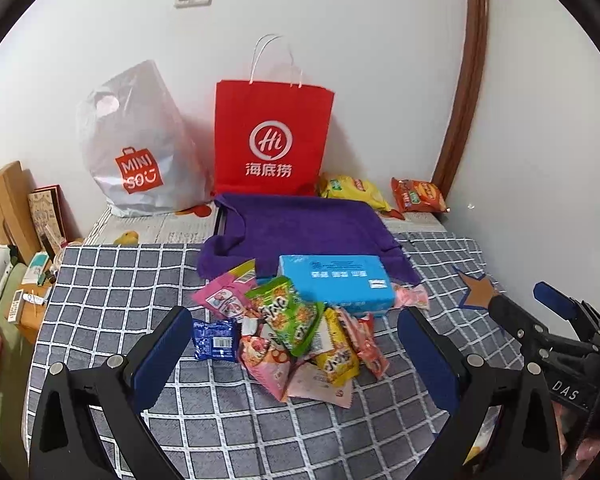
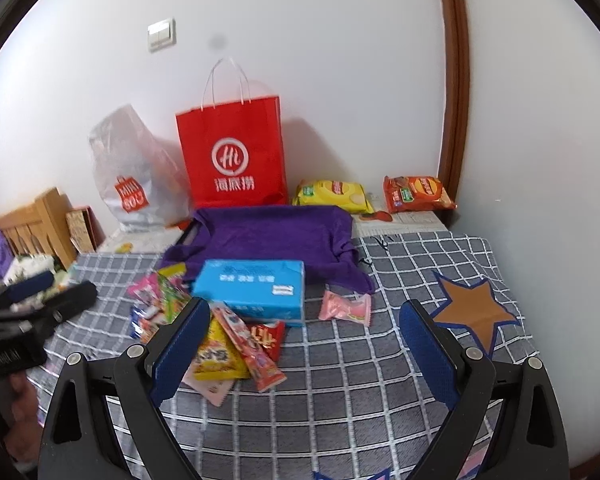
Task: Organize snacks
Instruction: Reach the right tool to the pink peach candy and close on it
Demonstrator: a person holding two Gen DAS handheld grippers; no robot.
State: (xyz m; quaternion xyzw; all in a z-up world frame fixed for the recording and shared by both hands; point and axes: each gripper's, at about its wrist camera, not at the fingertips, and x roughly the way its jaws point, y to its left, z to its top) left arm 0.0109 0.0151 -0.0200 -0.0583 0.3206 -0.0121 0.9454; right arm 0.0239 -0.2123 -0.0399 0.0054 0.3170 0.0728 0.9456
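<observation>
A pile of small snack packets lies on the checked bedspread, with a blue box behind it on a purple cloth. My left gripper is open and empty, its jaws either side of the pile. My right gripper is open and empty, to the right of the pile. A pink candy packet lies alone near the blue box. A yellow chip bag and an orange chip bag lie by the wall.
A red paper bag and a white Miniso plastic bag stand against the back wall. A wooden headboard and cluttered bedside items are at the left. A wall corner with brown trim bounds the right.
</observation>
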